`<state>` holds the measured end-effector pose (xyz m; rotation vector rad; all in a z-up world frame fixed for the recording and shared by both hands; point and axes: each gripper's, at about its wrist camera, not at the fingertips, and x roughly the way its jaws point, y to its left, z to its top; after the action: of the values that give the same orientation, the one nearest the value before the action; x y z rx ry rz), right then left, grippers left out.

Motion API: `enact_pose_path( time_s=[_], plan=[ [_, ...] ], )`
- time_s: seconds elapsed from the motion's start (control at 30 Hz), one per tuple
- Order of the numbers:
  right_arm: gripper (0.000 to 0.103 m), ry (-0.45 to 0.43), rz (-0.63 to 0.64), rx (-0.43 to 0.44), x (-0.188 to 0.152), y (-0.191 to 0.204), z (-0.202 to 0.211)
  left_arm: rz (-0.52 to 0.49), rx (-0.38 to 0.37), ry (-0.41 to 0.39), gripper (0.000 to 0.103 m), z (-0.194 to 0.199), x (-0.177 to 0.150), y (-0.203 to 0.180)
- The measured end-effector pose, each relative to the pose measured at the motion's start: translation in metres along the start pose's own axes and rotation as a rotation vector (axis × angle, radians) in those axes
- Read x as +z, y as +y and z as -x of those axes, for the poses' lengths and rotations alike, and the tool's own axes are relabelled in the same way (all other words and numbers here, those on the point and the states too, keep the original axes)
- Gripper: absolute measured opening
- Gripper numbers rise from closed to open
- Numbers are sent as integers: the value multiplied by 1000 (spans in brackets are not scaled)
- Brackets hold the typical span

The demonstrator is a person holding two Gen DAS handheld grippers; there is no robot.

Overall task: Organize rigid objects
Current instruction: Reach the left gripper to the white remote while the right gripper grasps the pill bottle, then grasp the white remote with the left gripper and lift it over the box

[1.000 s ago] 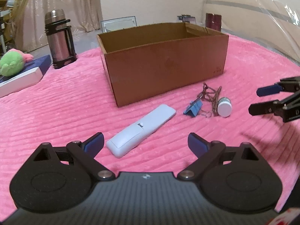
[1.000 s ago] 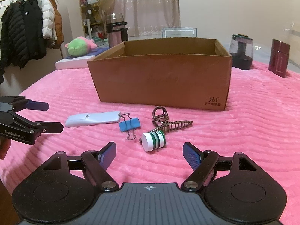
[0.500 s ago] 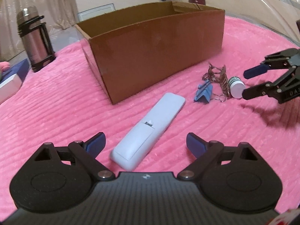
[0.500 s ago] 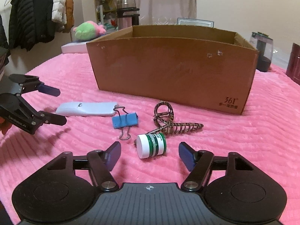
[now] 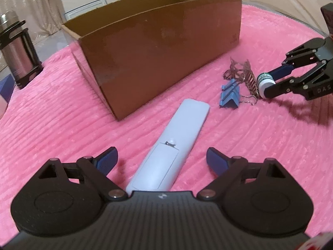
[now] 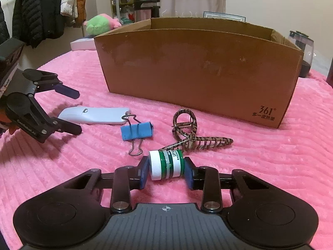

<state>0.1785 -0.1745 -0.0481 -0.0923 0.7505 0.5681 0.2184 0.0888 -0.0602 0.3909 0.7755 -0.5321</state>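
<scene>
Two tools low over pink bedding, cardboard box (image 6: 199, 68) behind.

Right tool (image 6: 166, 169) closing on small green-and-white jar (image 6: 166, 164), blue pads pressed to cap and base, jar lying on its side on the plush cover (image 6: 270, 166). Left tool (image 5: 162, 158) spread wide, gripping nothing, straddling near end of pale remote (image 5: 172, 145) without touching. Blue binder clip (image 6: 137, 131) and leopard-print hair claw (image 6: 193, 133) between remote and jar, just in front of box.
</scene>
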Motion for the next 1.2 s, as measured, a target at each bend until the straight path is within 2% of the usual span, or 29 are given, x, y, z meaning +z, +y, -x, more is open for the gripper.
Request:
enact_pose_path(
  time_s=[0.2,0.4,0.5,0.57,0.67,0.8,1.2],
  plan=[
    [29,-14,-34,-10,-6,4,13,-11,-45,24,80,-7,4,5],
    [28,-20,-75,-15,-11,4,20,13,-106,61,61,-12,6,7],
    [28,-21,-87,-17,-12,4,23,47,-101,73,53,-11,6,5],
    [28,-23,-95,-19,-13,5,25,89,-95,84,43,-9,5,2],
    [28,-27,-103,-18,-13,5,28,139,-73,100,38,-3,6,-6],
    [28,-30,-122,-18,-16,5,30,235,-86,107,34,5,6,-15],
    [28,-29,-162,-28,-21,3,31,220,18,64,34,-6,10,-37]
  ],
)
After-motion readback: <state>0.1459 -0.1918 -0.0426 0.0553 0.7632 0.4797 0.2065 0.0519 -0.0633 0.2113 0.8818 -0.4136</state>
